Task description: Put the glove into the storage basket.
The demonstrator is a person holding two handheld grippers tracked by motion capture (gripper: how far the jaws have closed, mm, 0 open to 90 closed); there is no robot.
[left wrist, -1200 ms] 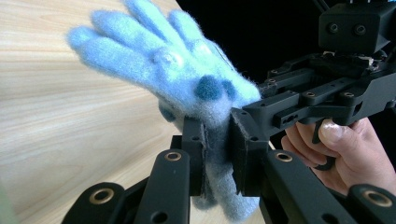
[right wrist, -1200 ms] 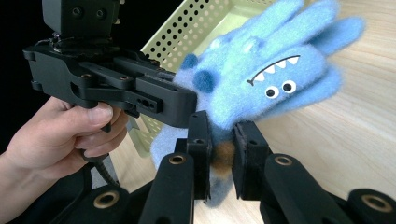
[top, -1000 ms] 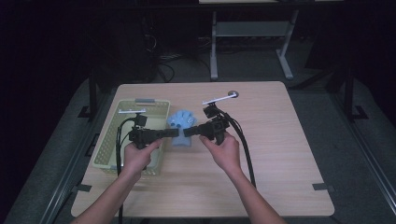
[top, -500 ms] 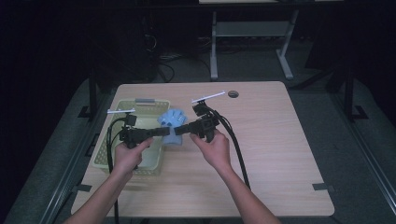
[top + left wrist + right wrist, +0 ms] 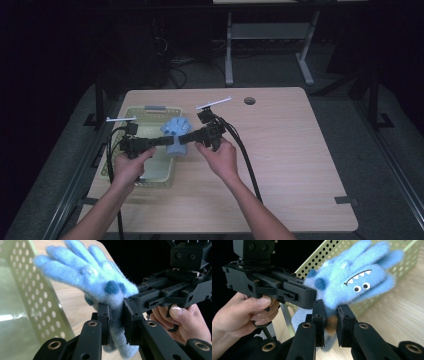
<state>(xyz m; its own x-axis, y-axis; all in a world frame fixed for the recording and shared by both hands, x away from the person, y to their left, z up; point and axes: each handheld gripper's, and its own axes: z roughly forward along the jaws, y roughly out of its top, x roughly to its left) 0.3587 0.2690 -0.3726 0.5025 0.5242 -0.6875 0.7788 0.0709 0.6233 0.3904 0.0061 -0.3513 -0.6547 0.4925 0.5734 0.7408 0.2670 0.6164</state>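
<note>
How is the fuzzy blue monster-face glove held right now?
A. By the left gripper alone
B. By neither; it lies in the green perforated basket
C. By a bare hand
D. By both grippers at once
D: the left gripper and right gripper each clamp the fuzzy blue monster-face glove between their pads.

Bare tabletop (image 5: 280, 165) right of the green basket (image 5: 131, 177); basket wall under the held blue glove (image 5: 176, 131).
</note>
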